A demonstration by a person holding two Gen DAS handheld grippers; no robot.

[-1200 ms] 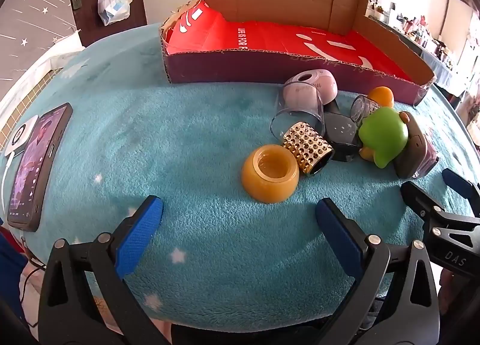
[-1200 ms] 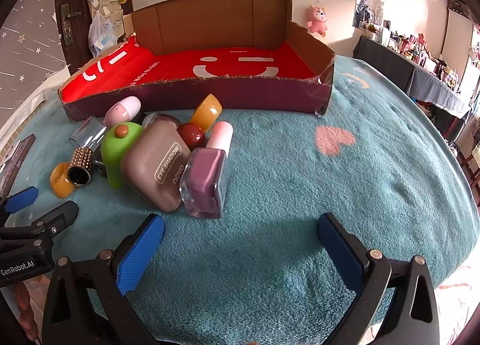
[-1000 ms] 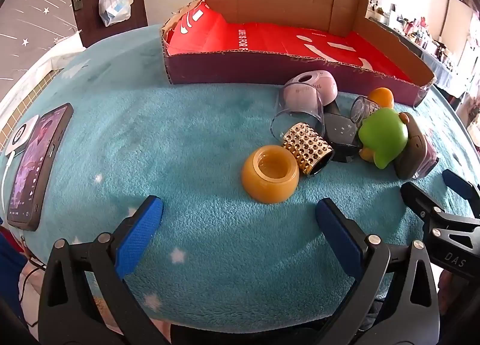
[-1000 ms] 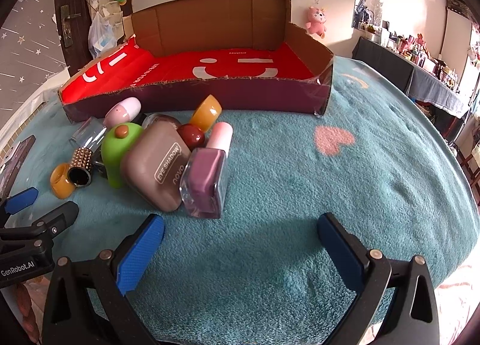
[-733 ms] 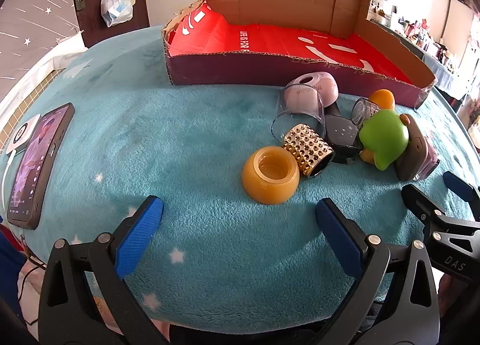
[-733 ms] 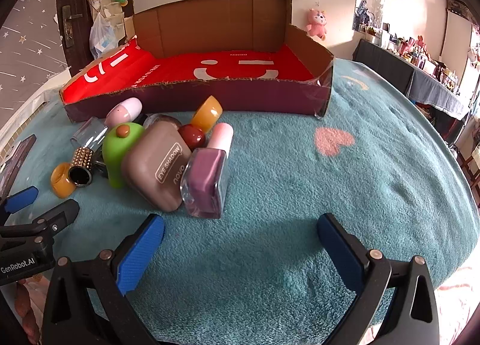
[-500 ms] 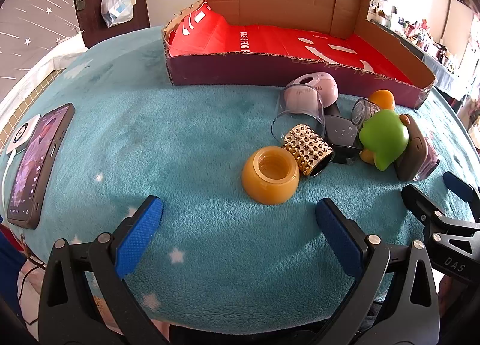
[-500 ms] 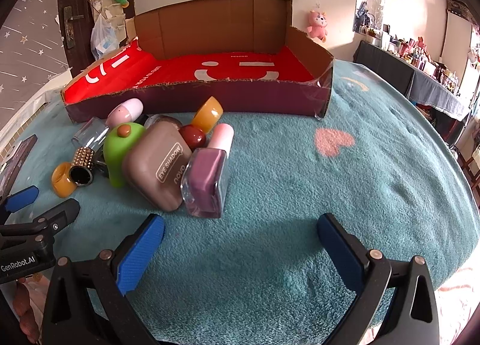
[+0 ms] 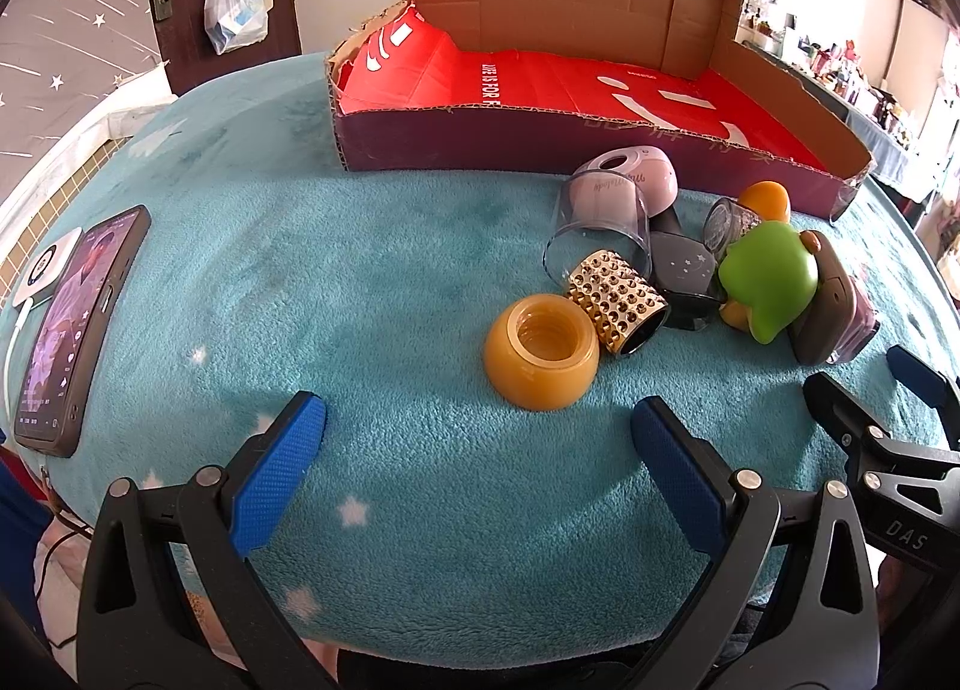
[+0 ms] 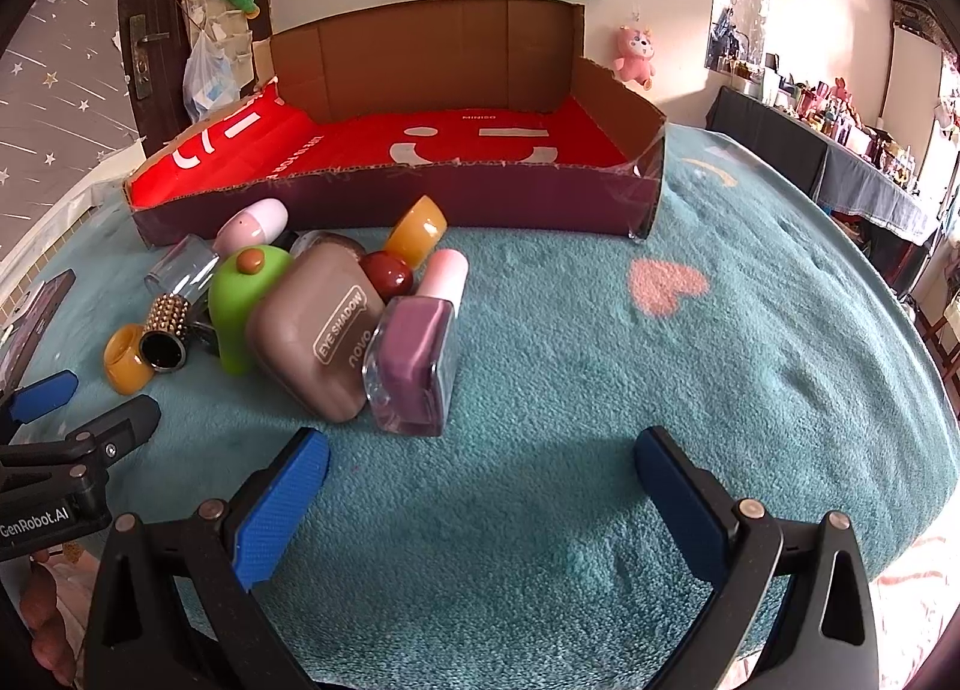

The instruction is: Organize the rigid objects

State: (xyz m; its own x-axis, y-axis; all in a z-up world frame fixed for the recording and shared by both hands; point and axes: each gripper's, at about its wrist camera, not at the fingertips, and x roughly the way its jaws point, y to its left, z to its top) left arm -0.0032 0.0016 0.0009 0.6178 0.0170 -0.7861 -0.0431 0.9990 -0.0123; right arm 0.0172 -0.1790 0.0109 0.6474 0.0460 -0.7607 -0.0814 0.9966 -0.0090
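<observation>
Cosmetic clutter lay heaped on a teal fleece blanket [image 10: 690,390], just in front of an open cardboard box [image 10: 420,150] with a red lining, which held none of it. In the right wrist view, a purple nail polish bottle [image 10: 411,366] with a pink cap lay at about 11 o'clock from the right gripper [image 10: 480,480], leaning against a taupe eye-shadow case [image 10: 312,330]. At 9 o'clock of that case stood a green rounded toy [image 10: 240,300], with a dark red ball [image 10: 387,276] and an amber cap [image 10: 417,231] behind.

In the left wrist view, an amber jar [image 9: 540,351] sat at 12 o'clock from the left gripper [image 9: 477,444], touching a gold studded cylinder [image 9: 621,300]. A clear cup with a lilac top [image 9: 606,216] lay beyond. A phone [image 9: 72,324] rested at 9 o'clock.

Both grippers hovered low over the blanket, jaws spread wide, holding nothing.
</observation>
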